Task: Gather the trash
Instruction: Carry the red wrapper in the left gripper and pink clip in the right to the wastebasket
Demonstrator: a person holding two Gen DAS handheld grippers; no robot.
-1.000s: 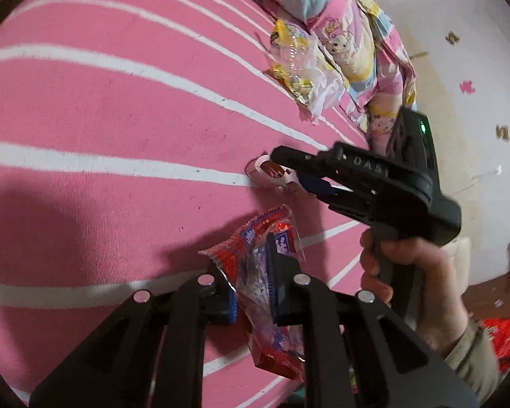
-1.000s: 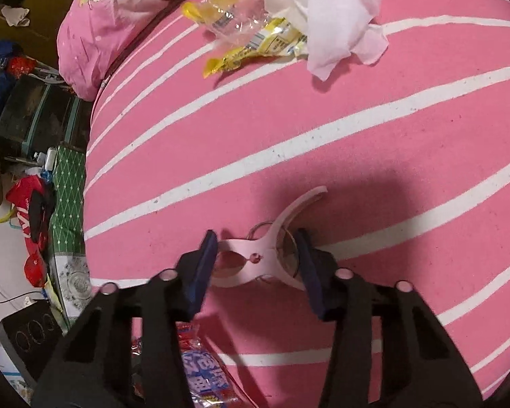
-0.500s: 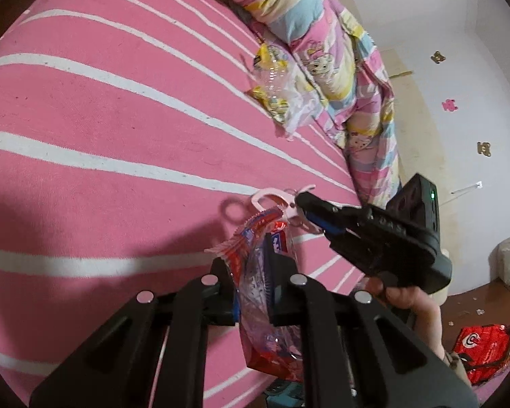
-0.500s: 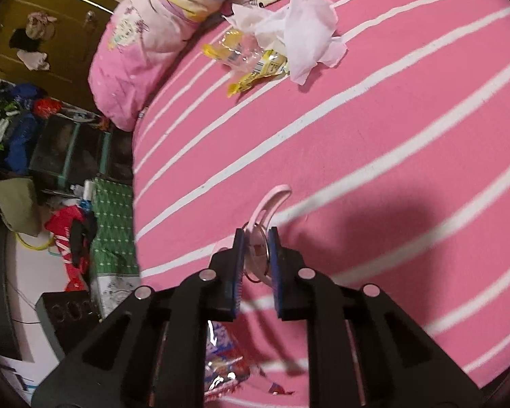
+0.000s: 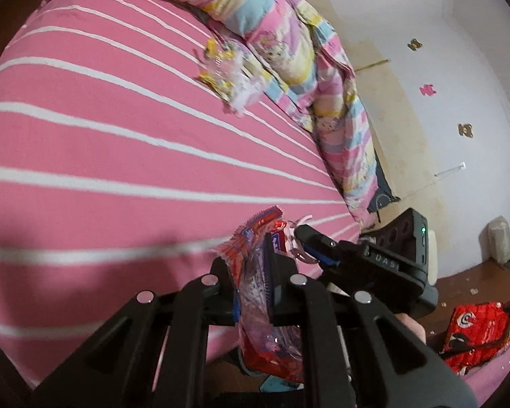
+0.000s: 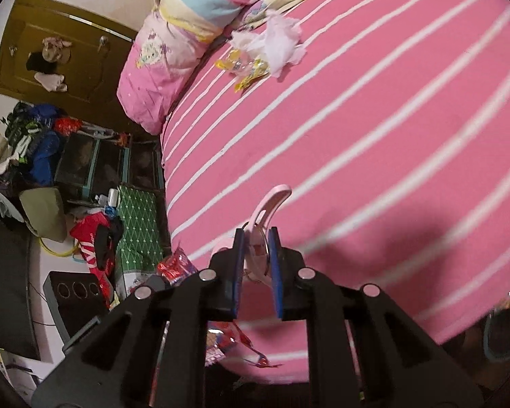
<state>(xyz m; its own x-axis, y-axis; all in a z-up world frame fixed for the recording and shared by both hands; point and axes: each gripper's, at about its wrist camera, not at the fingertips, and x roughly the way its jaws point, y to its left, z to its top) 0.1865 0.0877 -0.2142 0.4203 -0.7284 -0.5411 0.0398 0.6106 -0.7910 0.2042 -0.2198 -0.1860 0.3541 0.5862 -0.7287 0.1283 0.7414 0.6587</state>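
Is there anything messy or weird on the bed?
Yes. A crumpled white tissue and a yellow wrapper lie loose on the pink striped sheet beside the quilt. That is litter, not bedding.

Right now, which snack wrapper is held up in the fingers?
The red wrapper, pinched in the left gripper. The yellow wrapper lies on the pink bed beside the white tissue.

Both wrist cameras look down along their own black fingers, close above a pink striped bed (image 5: 119, 156). The left view faces the white wall (image 5: 459, 68); the right faces a brown door (image 6: 61, 51). Both share the patterned quilt (image 6: 193, 10).
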